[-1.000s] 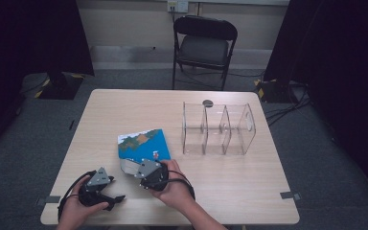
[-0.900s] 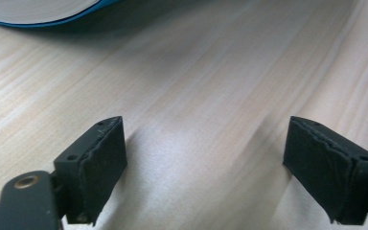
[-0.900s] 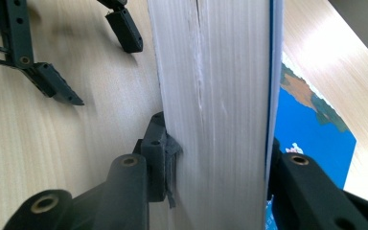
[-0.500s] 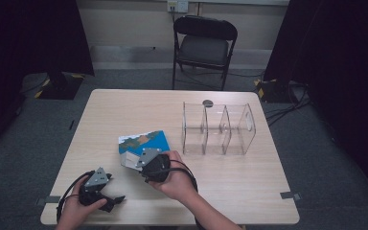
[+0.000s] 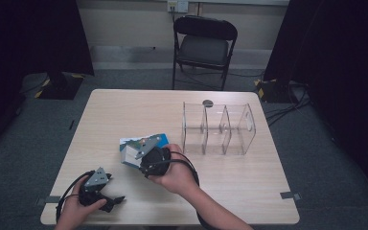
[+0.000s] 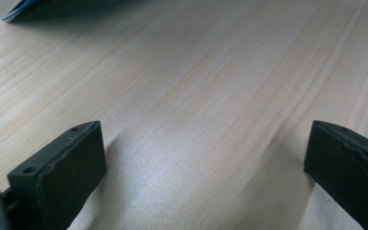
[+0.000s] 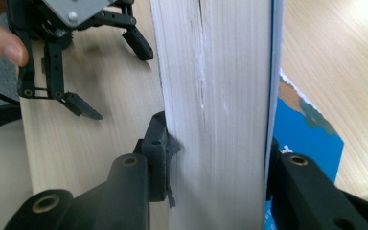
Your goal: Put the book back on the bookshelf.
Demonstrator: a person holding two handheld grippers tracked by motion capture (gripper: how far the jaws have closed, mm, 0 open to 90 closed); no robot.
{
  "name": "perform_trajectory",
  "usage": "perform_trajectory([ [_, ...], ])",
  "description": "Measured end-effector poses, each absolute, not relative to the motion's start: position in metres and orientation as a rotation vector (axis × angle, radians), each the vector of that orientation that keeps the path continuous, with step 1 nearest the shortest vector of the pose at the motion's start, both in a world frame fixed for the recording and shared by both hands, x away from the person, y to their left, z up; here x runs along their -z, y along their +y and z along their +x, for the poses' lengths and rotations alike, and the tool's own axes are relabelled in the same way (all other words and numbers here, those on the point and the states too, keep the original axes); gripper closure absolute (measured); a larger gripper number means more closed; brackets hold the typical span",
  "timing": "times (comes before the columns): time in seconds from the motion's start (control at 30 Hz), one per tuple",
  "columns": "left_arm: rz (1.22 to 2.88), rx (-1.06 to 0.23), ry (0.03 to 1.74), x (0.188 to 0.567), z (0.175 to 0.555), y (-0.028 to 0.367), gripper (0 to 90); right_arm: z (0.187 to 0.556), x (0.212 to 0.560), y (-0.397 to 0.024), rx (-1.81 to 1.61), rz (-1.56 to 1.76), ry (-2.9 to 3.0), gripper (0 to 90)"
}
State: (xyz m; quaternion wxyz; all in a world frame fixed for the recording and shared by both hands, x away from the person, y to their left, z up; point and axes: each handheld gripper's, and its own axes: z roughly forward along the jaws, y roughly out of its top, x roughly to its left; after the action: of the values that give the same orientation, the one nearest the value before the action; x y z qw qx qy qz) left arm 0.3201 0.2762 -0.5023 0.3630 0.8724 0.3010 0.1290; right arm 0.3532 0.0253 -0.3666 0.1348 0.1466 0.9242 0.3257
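A thick book (image 5: pixel 133 151) with a blue cover and white page edges is tipped up near the table's middle-front. My right gripper (image 5: pixel 143 157) is shut on it. In the right gripper view the page block (image 7: pixel 220 96) stands upright between the two jaws, which press on either side of it (image 7: pixel 218 167). A blue picture cover (image 7: pixel 306 139) lies flat on the table just behind it. My left gripper (image 5: pixel 111 201) rests at the front left corner, open, with bare tabletop between its jaws (image 6: pixel 203 158). It also appears beyond the book (image 7: pixel 117 79).
A clear plastic organizer (image 5: pixel 218 129) with three compartments stands at the right of the wooden table (image 5: pixel 124 110). A small dark disc (image 5: pixel 207 102) lies behind it. A black folding chair (image 5: pixel 203 45) stands past the far edge. The book's corner (image 6: pixel 14 7) lies ahead of the left gripper.
The right hand has moved a little forward and left with the book, which now stands more on edge. The left gripper has barely shifted.
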Motion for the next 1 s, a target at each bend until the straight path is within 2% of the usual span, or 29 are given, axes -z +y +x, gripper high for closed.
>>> perform_trajectory([
  [0.37,2.239,-0.319,0.771,0.503,0.321,0.276,0.0,0.351,0.342,0.015,-0.948,0.465,2.717,61.6],
  [1.0,2.243,-0.315,0.768,0.503,0.322,0.277,0.0,0.351,0.327,0.012,-0.915,0.496,2.761,61.5],
])
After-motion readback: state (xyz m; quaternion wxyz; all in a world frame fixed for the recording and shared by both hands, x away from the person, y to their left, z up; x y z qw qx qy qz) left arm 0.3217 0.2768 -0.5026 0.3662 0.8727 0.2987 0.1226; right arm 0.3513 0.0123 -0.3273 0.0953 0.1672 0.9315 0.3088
